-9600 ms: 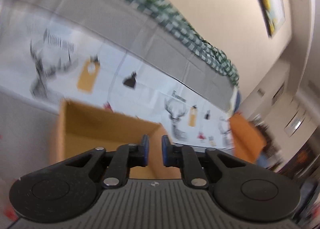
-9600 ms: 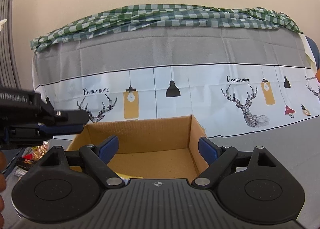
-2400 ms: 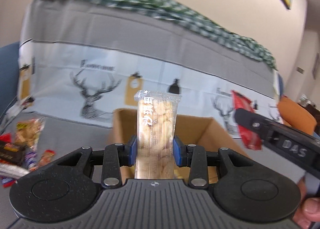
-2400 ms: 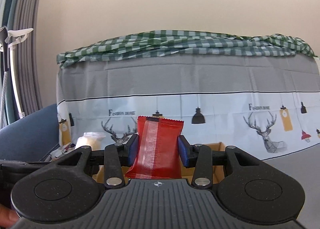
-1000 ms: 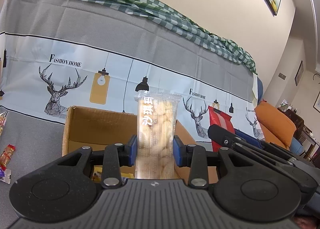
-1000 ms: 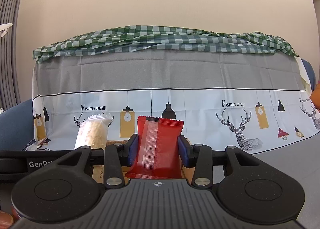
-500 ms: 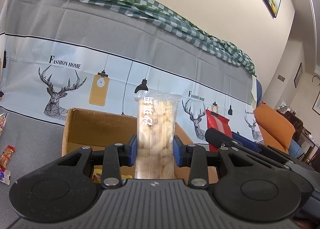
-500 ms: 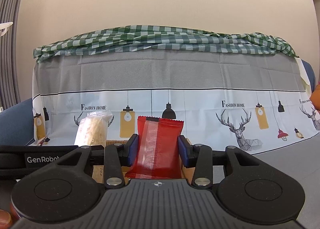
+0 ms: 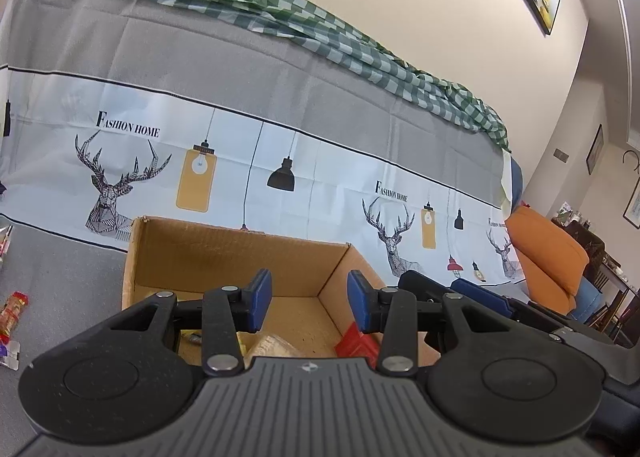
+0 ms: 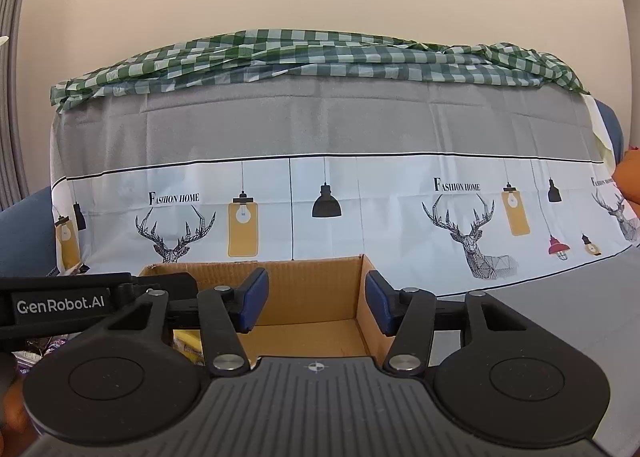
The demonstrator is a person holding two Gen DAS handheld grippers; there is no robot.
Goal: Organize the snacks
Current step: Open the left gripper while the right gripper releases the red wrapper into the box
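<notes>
Snacks point(image 9: 356, 339) lie boxed beneath both claws point(image 9: 310, 299) point(image 10: 316, 303), spread level.

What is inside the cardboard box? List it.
Inside the cardboard box: a red packet, a pale biscuit packet and a yellow packet. The grippers hide the box's near part.

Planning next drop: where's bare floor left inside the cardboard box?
Inside the brown cardboard box, bare floor lies along the back wall and right corner. The near edge is crowded: a clear-wrapped beige snack, a red packet, and yellow wrappers at left.
</notes>
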